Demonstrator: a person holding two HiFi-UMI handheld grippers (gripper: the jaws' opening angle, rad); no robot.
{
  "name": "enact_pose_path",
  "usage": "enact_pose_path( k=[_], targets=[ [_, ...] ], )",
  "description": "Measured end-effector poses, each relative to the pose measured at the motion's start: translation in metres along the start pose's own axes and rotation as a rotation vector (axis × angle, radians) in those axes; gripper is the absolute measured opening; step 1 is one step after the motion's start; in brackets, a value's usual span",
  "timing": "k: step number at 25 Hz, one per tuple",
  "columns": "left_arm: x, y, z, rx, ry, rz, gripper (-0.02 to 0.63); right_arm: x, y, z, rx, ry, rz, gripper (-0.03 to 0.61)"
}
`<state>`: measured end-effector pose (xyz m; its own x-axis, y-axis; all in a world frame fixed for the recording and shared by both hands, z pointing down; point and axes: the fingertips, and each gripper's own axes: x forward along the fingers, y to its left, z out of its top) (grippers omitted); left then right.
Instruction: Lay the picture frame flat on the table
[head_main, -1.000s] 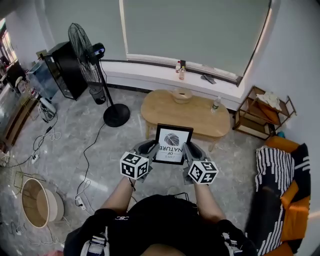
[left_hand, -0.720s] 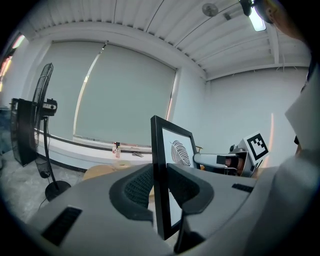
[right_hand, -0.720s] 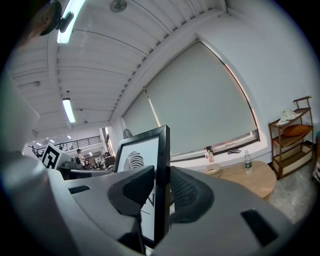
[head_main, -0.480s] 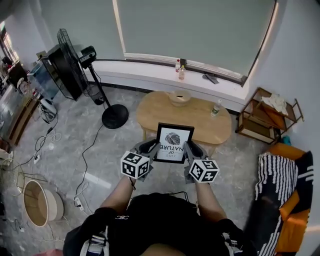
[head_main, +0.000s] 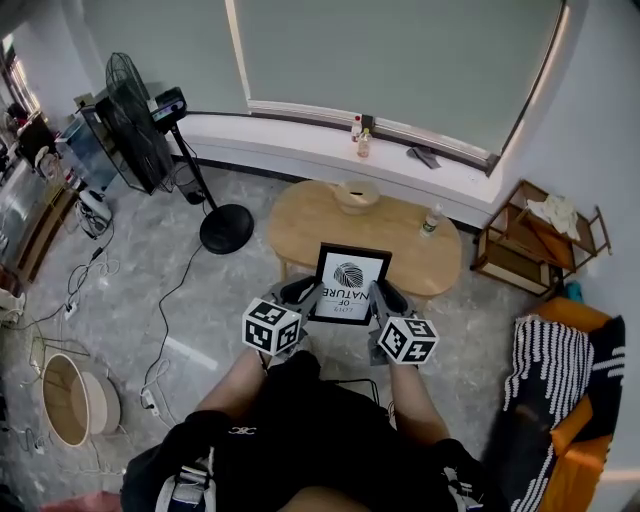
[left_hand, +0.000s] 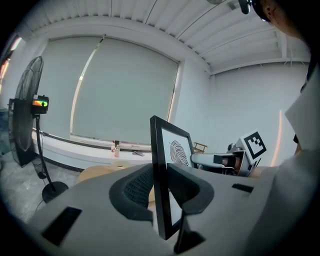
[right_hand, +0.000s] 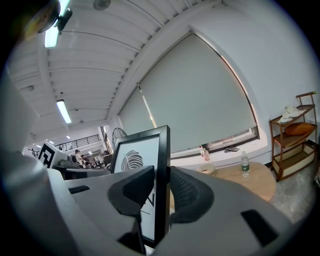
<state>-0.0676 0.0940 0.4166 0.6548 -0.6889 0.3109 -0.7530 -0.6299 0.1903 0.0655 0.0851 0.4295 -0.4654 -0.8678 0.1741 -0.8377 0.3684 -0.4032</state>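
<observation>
— Start from the left. What does the left gripper (head_main: 298, 293) have?

— Its jaws are closed on the left edge of the picture frame (head_main: 348, 285), one pad on the printed side and one on the back. The frame stands nearly upright between them, up in the air, with the print towards the person.

— And the right gripper (head_main: 381, 297)?

— The same, mirrored: its jaws are clamped on the right edge. So the frame hangs between the two claws and rests on nothing.

— Where is the table (head_main: 300, 228)?

— Ahead of both claws and lower, beyond the fingertips. A bowl (head_main: 356, 194) stands at its far side, about straight ahead between the claws. A bottle (head_main: 431, 221) stands ahead of the right claw, a little outward. The wood nearest to the claws looks bare.

— Then how should the person do it well?

— I think both claws must go forward and down together, at one speed, so the frame does not twist. Then the top edge tips away from the person, the lower edge meets the wood first, and the back comes down gently.

— And the release?

— Only when the back lies fully on the bare near part, well apart from bowl and bottle. The pads hold only narrow edges, so a quick tilt could let it slip.
</observation>
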Motion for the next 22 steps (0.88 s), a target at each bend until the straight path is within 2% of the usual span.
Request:
enact_pose_path(
  k=[8,13,18,22],
  targets=[
    [0.054,0.026,0.005,-0.02,0.011,-0.05,0.1,0.035,-0.036,0.011,0.001,-0.003,-0.064,0.11],
    [0.103,0.048,0.021,-0.014,0.005,-0.08,0.1,0.073,-0.071,0.028,0.004,0.001,-0.1,0.112],
    [0.157,0.105,0.048,-0.038,0.005,-0.105,0.1,0.144,-0.095,0.057,-0.018,0.002,-0.1,0.109],
    [0.211,0.153,0.086,-0.028,0.016,-0.129,0.1,0.208,-0.121,0.091,-0.011,0.006,-0.121,0.107]
  ],
)
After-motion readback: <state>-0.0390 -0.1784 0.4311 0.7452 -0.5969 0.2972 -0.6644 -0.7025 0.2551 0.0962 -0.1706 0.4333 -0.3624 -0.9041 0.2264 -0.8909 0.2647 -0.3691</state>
